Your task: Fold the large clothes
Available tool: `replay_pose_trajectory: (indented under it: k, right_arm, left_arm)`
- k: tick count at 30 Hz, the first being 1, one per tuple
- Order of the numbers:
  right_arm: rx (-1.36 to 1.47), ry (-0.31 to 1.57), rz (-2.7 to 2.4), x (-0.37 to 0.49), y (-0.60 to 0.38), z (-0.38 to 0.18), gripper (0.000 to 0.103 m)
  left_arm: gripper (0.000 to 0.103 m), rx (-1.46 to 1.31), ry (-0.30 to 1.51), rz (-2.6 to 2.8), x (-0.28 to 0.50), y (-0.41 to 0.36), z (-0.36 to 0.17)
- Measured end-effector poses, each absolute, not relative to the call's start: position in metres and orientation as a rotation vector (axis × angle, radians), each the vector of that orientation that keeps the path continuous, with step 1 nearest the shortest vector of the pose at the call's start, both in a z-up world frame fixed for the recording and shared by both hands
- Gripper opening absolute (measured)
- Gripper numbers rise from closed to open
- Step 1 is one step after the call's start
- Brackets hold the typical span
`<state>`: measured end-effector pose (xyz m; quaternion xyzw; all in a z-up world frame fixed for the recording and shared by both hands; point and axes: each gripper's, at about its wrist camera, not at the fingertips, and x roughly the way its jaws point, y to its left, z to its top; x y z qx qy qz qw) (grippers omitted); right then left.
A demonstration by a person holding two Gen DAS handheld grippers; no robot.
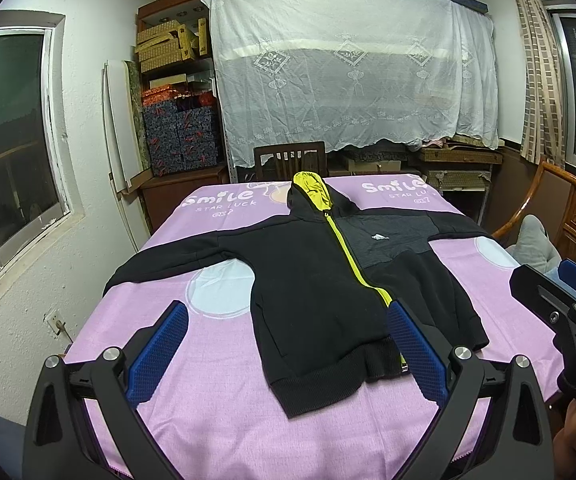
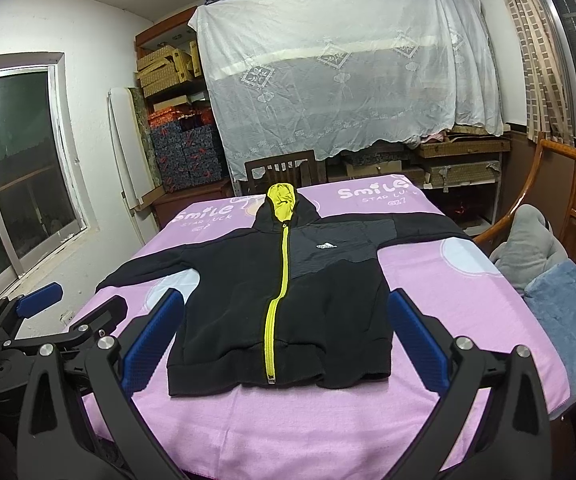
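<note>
Black zip hoodie [image 2: 284, 300] lies flat, front side up, on the table covered by a pink cloth [image 2: 288, 432], roughly centred across the width, hem toward the near edge and hood [image 2: 282, 204] pointing to the far edge. Hood lining is yellow, and a yellow zipper [image 2: 276, 308] runs closed down the front from the neck to the hem. A grey panel with a small white logo [image 2: 325, 245] sits on the chest, right of the zipper. Both sleeves are spread outward: the left sleeve [image 1: 168, 264] reaches the left edge of the table, while the right sleeve [image 2: 427, 232] runs to the right edge. The hem is slightly rumpled at the near side. Left gripper [image 1: 288, 354] is held above the near part of the table, its blue-padded fingers [image 1: 160, 356] spread wide with nothing between them; in the left wrist view the hoodie's hem shows in the gap, not touched. Right gripper [image 2: 284, 344] hovers likewise near the table's near edge, its jaws spread wide and empty, framing the lower part of the hoodie without contact. The two tools sit beside each other, each visible at the margin of the other's view. Beyond the table's far edge: a dark wooden chair [image 2: 282, 170] and a white lace sheet [image 2: 347, 72] draped over shelving. At right, a blue fleece blanket [image 2: 567, 312] lies just beside the table.
</note>
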<state>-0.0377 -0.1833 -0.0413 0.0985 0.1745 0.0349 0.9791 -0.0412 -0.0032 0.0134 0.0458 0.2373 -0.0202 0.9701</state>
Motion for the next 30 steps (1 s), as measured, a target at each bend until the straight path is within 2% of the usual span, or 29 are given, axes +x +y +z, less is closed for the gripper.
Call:
replay_pose_trajectory:
  k: [30]
  right_arm:
    - [0.207,0.362,0.076,-0.037,-0.181,-0.046,0.099]
  left_arm:
    - [0.1,0.093,0.491,-0.044,-0.039,-0.006,0.003]
